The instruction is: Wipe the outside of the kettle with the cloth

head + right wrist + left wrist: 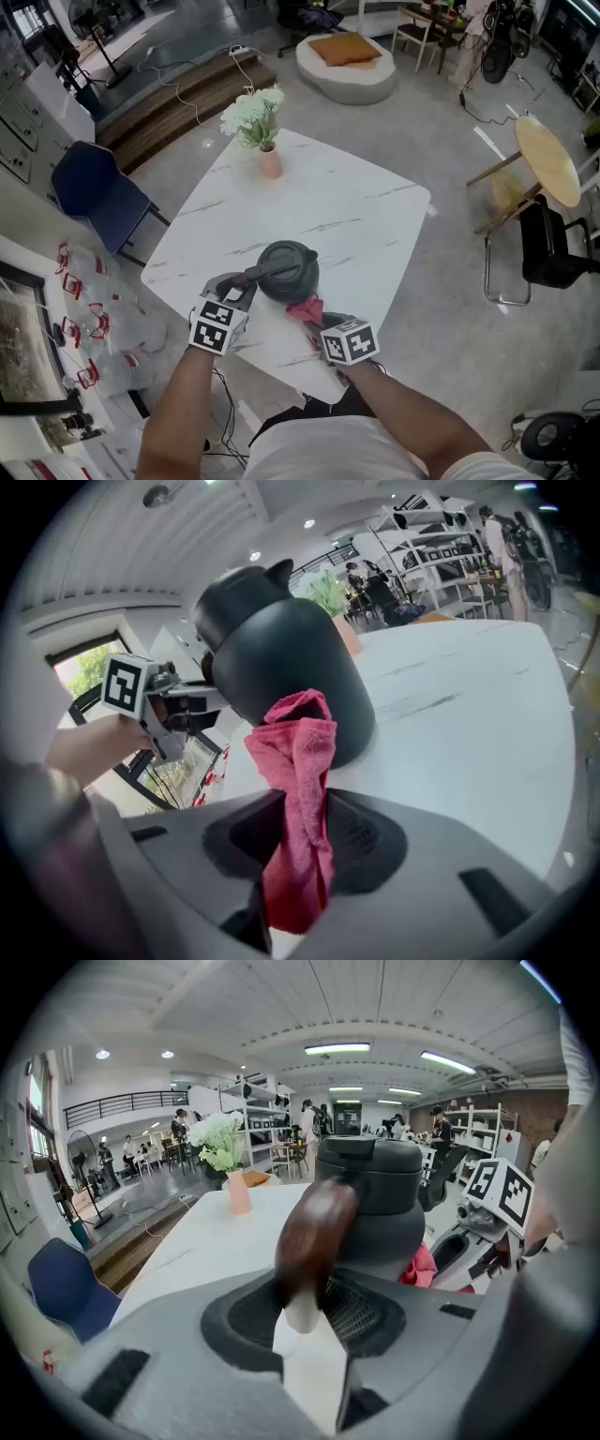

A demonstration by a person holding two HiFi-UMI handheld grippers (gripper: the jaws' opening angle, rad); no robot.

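Note:
A dark grey kettle stands near the front edge of the white marble table. My left gripper is shut on the kettle's brown handle, which sits between its pads. The kettle body rises just beyond that handle. My right gripper is shut on a pink-red cloth. The cloth's top end lies against the kettle's lower side, facing me. In the right gripper view the kettle fills the middle and the left gripper shows at its left.
A pink vase of white flowers stands at the table's far side. A blue chair is to the left, and a black chair with a round wooden side table to the right. Plastic bags lie on the floor at left.

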